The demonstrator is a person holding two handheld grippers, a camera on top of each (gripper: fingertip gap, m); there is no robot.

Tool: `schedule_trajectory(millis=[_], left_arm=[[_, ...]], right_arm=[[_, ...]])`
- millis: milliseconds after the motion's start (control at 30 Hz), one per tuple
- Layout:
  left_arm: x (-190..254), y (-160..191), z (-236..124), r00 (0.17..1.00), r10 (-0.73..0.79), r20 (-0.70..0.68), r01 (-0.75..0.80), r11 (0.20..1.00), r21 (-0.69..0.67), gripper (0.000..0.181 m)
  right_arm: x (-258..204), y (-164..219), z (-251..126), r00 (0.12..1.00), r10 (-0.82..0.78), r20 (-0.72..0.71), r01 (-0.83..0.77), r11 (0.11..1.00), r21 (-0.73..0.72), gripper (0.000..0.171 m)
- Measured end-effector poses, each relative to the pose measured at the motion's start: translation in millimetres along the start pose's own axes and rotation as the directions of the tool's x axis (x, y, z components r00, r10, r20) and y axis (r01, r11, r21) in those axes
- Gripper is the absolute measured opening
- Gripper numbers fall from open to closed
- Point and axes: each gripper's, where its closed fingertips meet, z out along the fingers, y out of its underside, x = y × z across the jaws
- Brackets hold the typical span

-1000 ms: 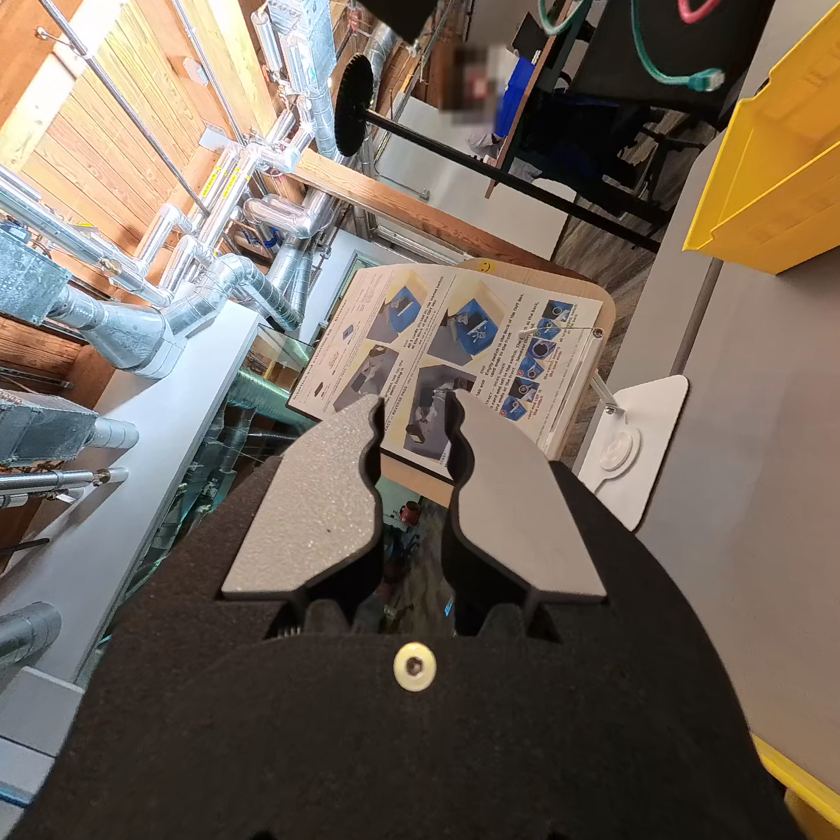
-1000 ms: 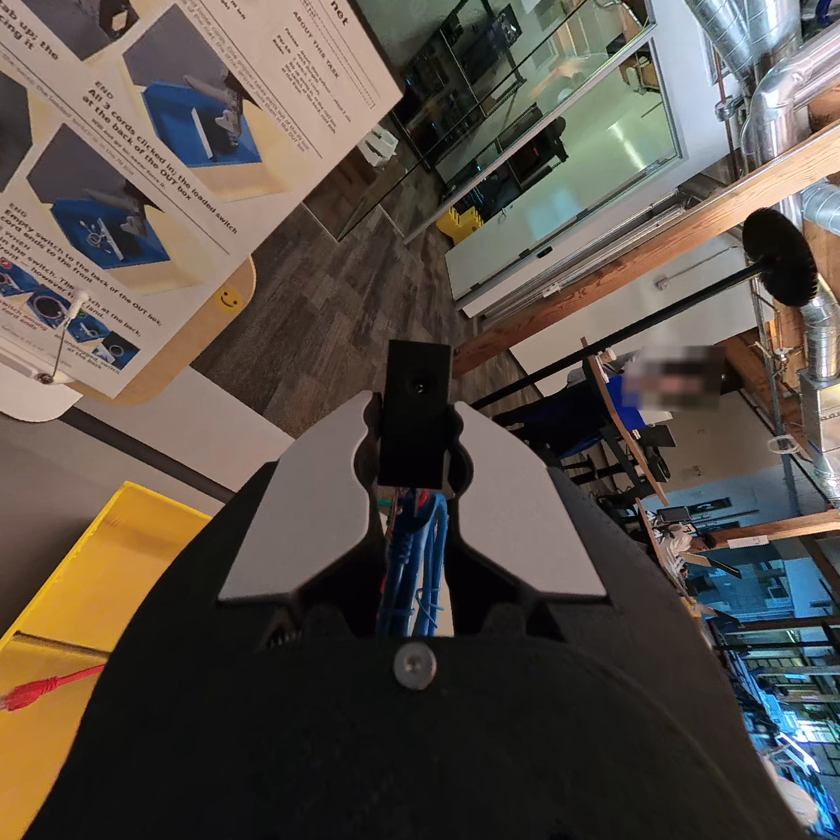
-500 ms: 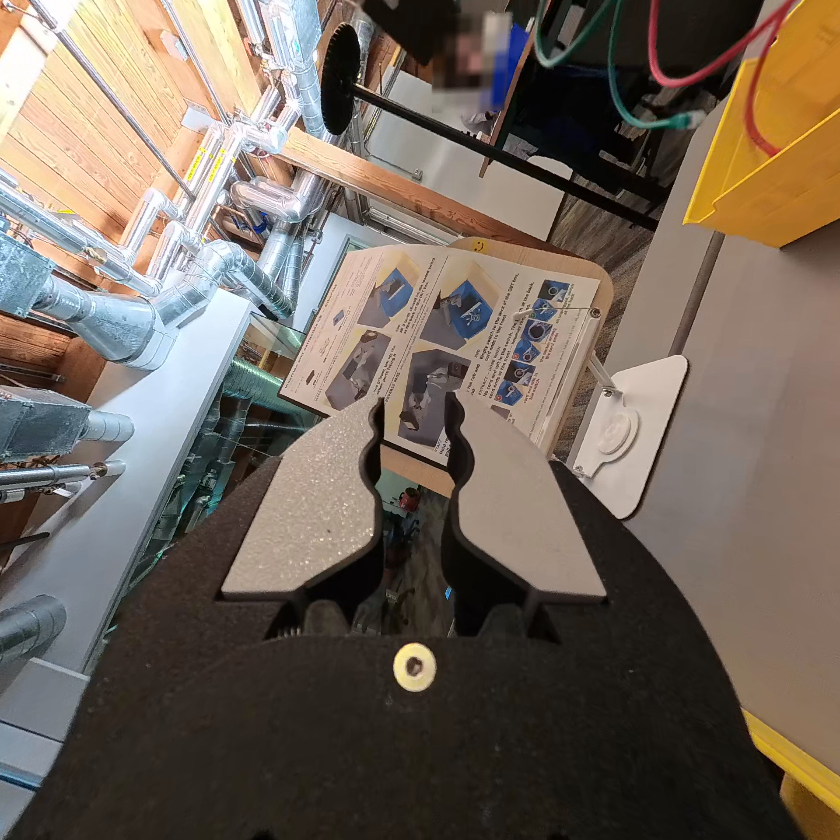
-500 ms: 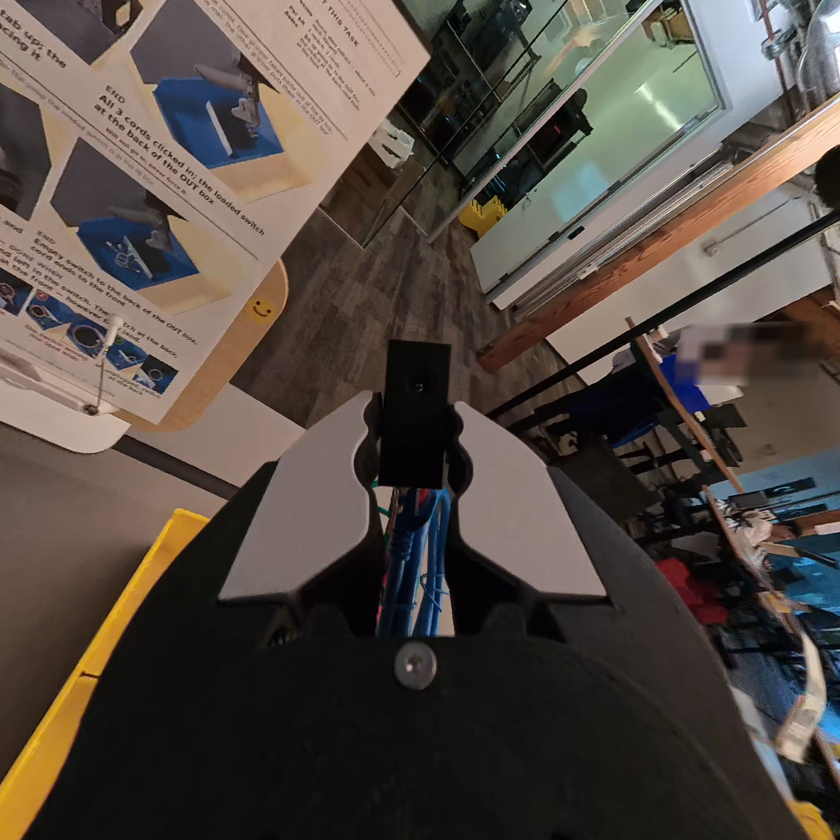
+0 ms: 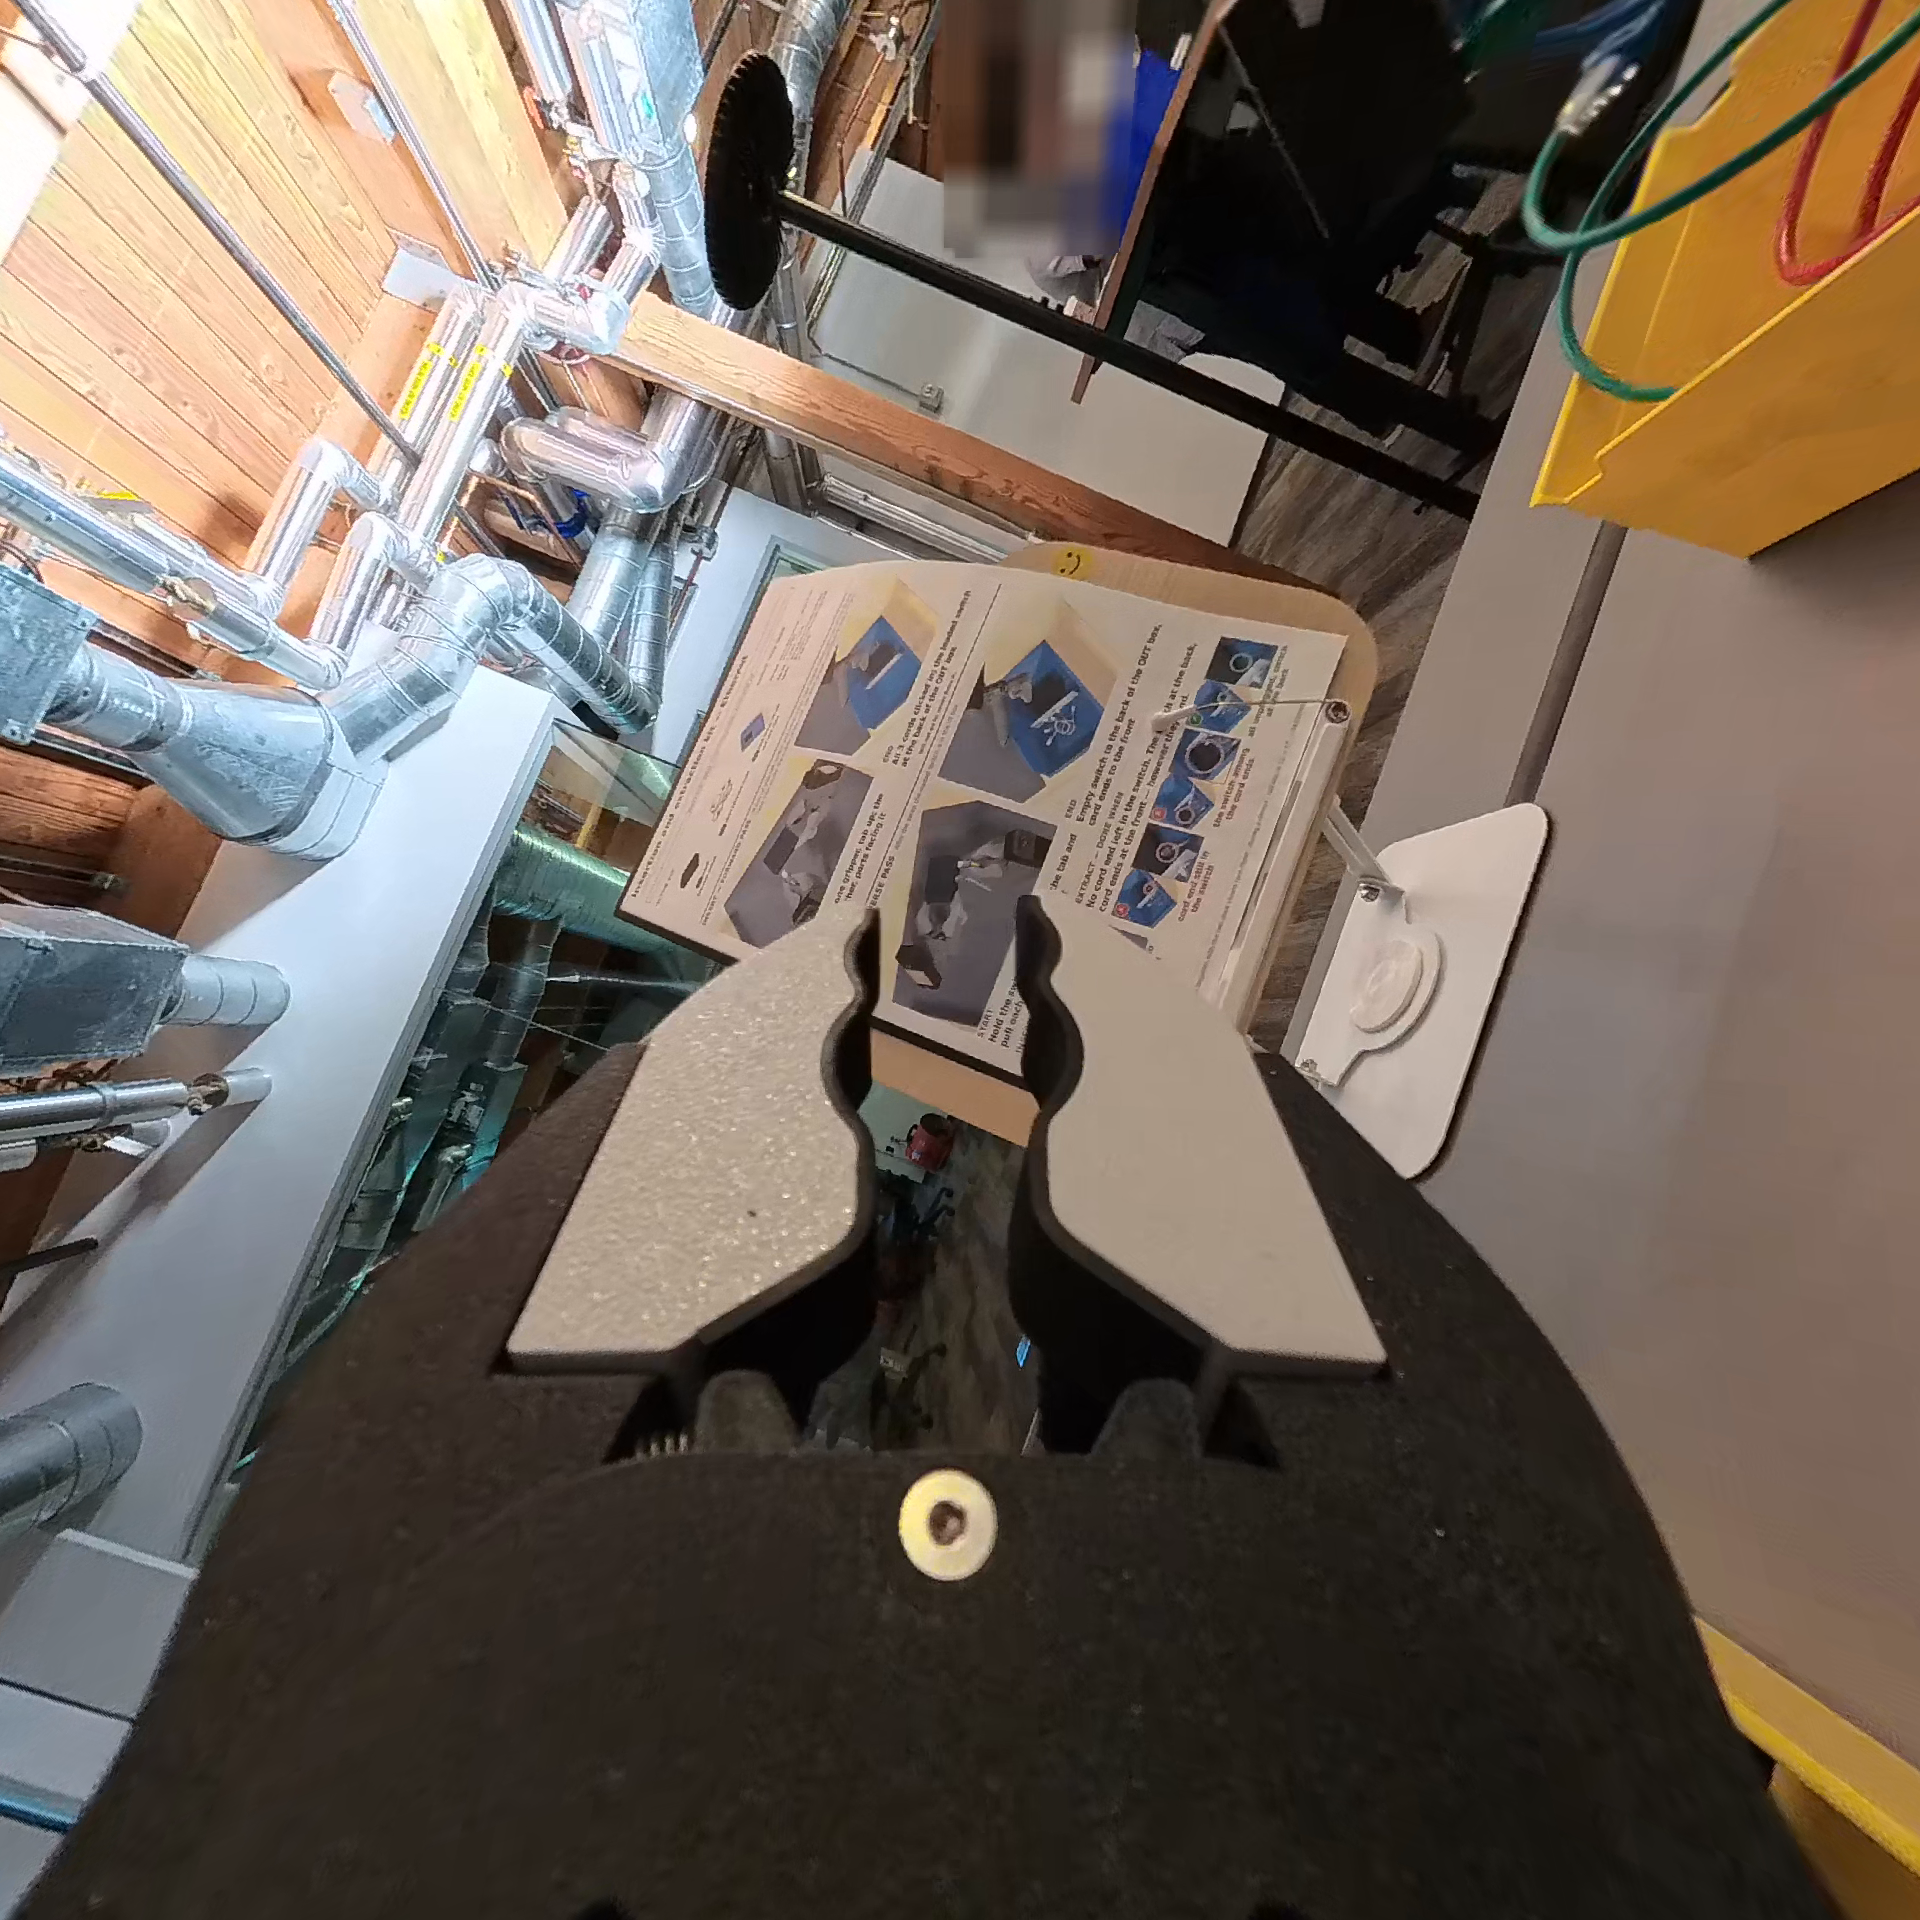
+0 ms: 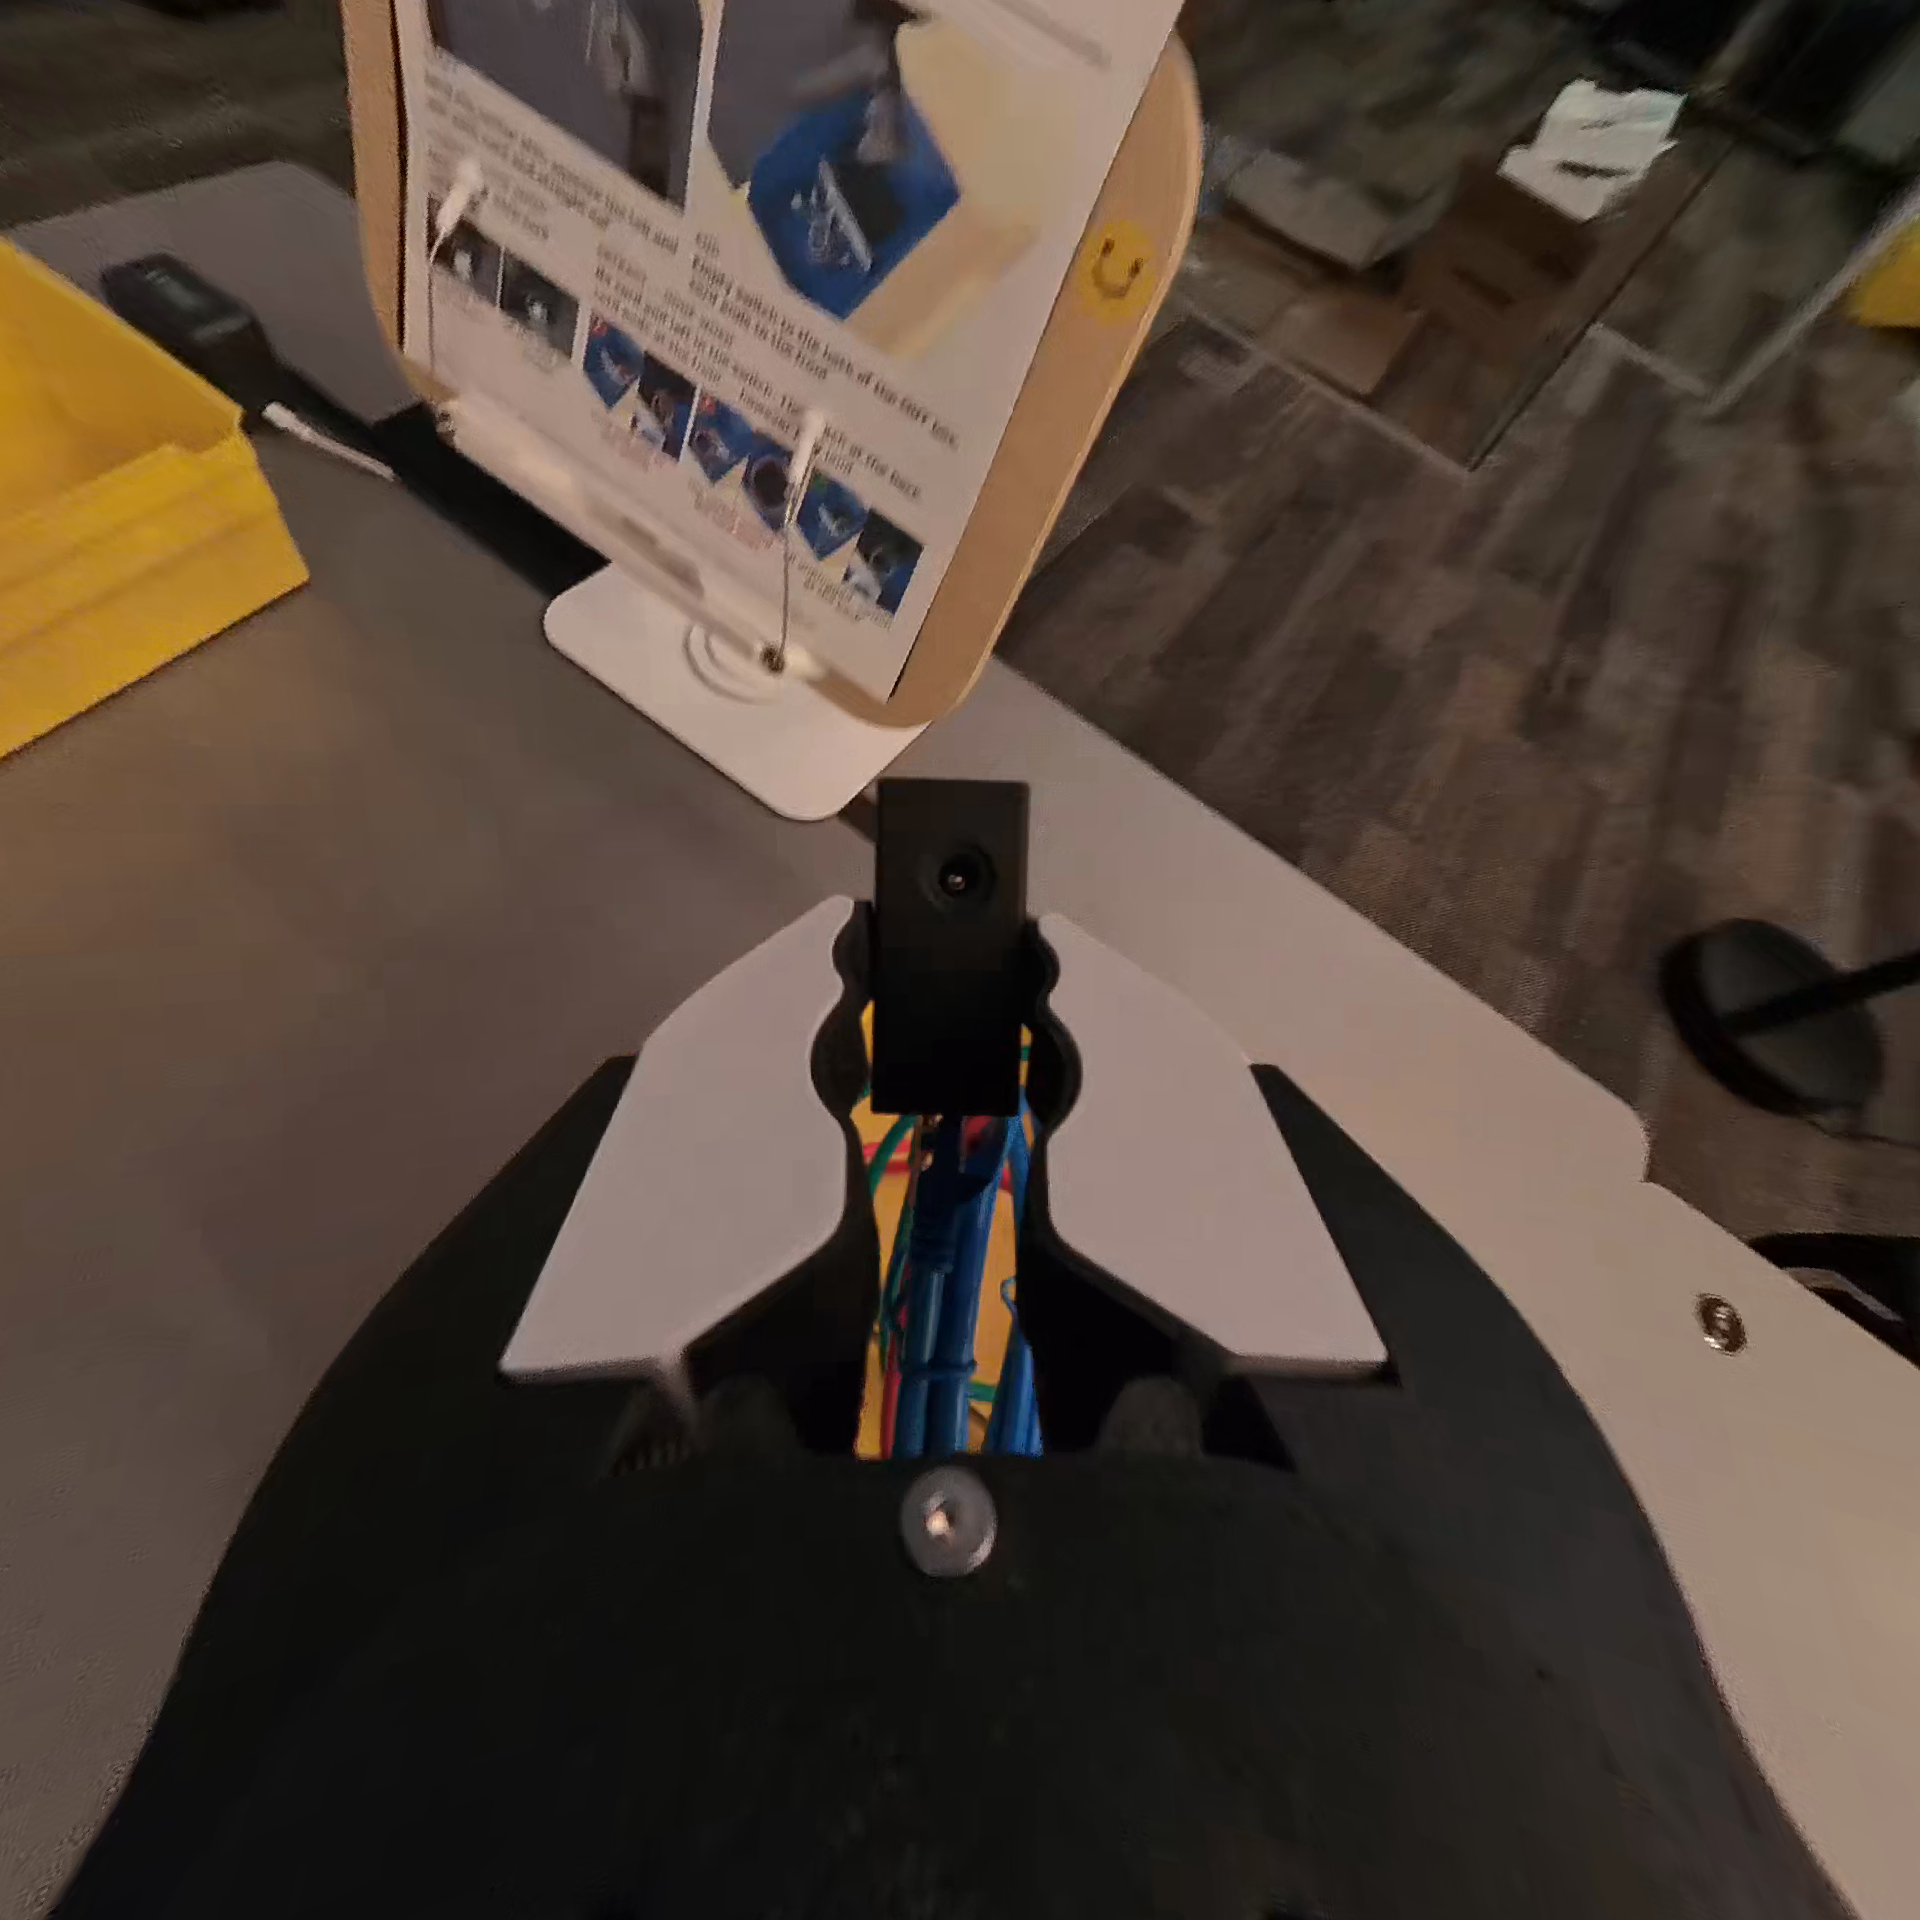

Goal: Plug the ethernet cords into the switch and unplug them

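My right gripper (image 6: 951, 935) is shut on the black switch (image 6: 951, 940), held end-on above the grey table (image 6: 312, 987). Blue (image 6: 951, 1299), red and green cords hang from the switch, seen between the jaws over something yellow. My left gripper (image 5: 948, 925) is open and empty, tilted sideways and pointing at the instruction board (image 5: 997, 790). In the left wrist view a green cord (image 5: 1558, 208) and a red cord (image 5: 1808, 208) loop over the rim of a yellow bin (image 5: 1745, 343), and a clear plug end (image 5: 1595, 99) hangs at the top.
The instruction board on a white stand (image 6: 686, 665) rises at the table's far edge. A yellow bin (image 6: 114, 509) sits at the left, with a small black device (image 6: 182, 307) behind it. A black round stand base (image 6: 1766, 1013) is on the floor. A person sits far off. The gap from one gripper's tips to the other's is roughly 35 centimeters.
The right gripper, still shut on the switch, has swung down from the room toward the table and board. The left gripper has shifted slightly; the cords and bin now show more at its top right.
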Motion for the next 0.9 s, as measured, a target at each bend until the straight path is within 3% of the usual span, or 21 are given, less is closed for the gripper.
schedule_trajectory(millis=[267, 500, 633, 767, 833, 900], left_arm=[[10, 3, 6, 0.999, 0.036, -0.027, -0.037, 0.999, -0.028, 0.024], [5, 12, 3, 1.0, 0.011, -0.023, -0.012, 0.998, -0.062, 0.024], [8, 14, 4, 0.999, -0.006, -0.049, 0.002, 0.997, -0.081, 0.025], [0, 22, 0, 0.998, -0.055, -0.041, 0.05, 0.992, -0.118, 0.026], [-6, 31, -5, 0.992, -0.122, -0.04, 0.114, 0.98, -0.163, 0.026], [-6, 43, -12, 0.971, -0.226, -0.081, 0.201, 0.951, -0.235, 0.025]], right_arm=[[-22, 83, 51, 0.963, -0.154, 0.223, 0.213, 0.939, -0.272, 0.027], [-39, 143, 105, 0.923, -0.246, 0.295, 0.379, 0.707, -0.597, 0.028], [-33, 143, 114, 0.908, -0.345, 0.238, 0.411, 0.623, -0.666, 0.03], [-34, 85, 95, 0.894, -0.433, 0.113, 0.427, 0.753, -0.5, 0.054], [-36, 44, 63, 0.921, -0.39, 0.005, 0.371, 0.87, -0.326, 0.057], [-33, 29, 17, 0.964, -0.246, -0.098, 0.225, 0.956, -0.186, 0.057]])
